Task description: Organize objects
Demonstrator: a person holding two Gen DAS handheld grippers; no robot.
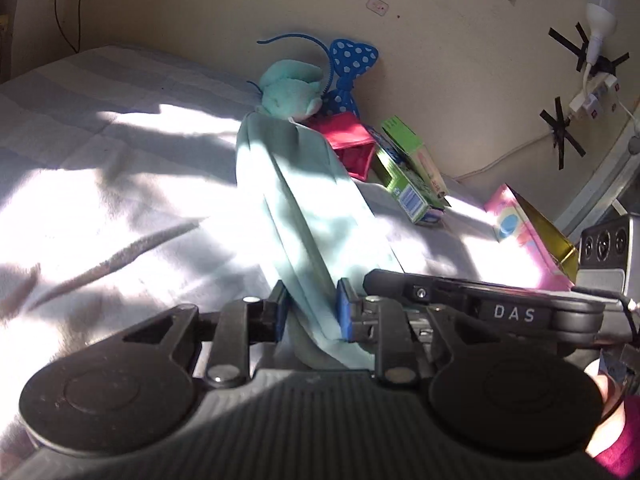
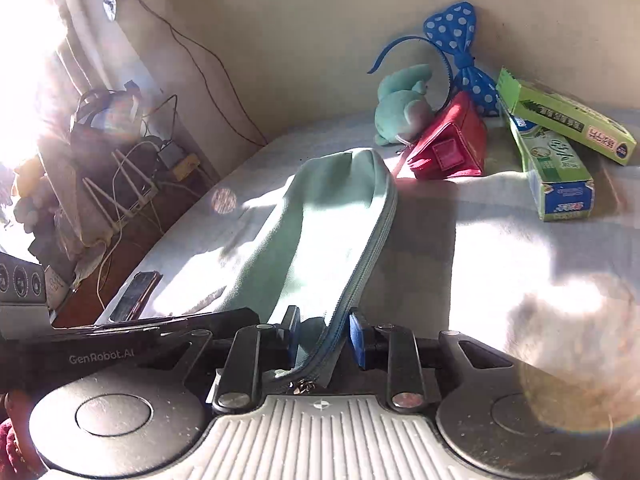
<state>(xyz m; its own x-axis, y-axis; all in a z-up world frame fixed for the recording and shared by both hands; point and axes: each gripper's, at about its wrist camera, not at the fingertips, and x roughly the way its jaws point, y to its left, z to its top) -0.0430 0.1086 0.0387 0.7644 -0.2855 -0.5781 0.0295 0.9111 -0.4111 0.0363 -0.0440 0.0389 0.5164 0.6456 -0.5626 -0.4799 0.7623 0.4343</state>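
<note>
- L gripper (image 1: 312, 312): jaws closed tight on near end of the pale mint-green fabric zip pouch (image 1: 304, 200).
- R gripper (image 2: 324, 336): jaws narrow round pouch's zipper end (image 2: 320, 232), pull tab just behind them; blue pads (image 2: 358, 340) look touching, can't be sure.
- Pouch: stretches from both grippers away over the bed, soft, limp, light, prob. sags; grip ends/zip seam, not mid.
- Pale woven bedspread (image 1: 100, 168) under it, sunlit.
- Far: teal plush toy (image 2: 404, 108), red fabric purse (image 2: 452, 144), green card boxes (image 2: 560, 168), blue polka-dot bow headband (image 2: 452, 36).

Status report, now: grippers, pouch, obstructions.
Left gripper shut on pouch. Right gripper around its zipper end, pads not clearly pressing. Pouch stretched over bed. Nothing in the way.
</note>
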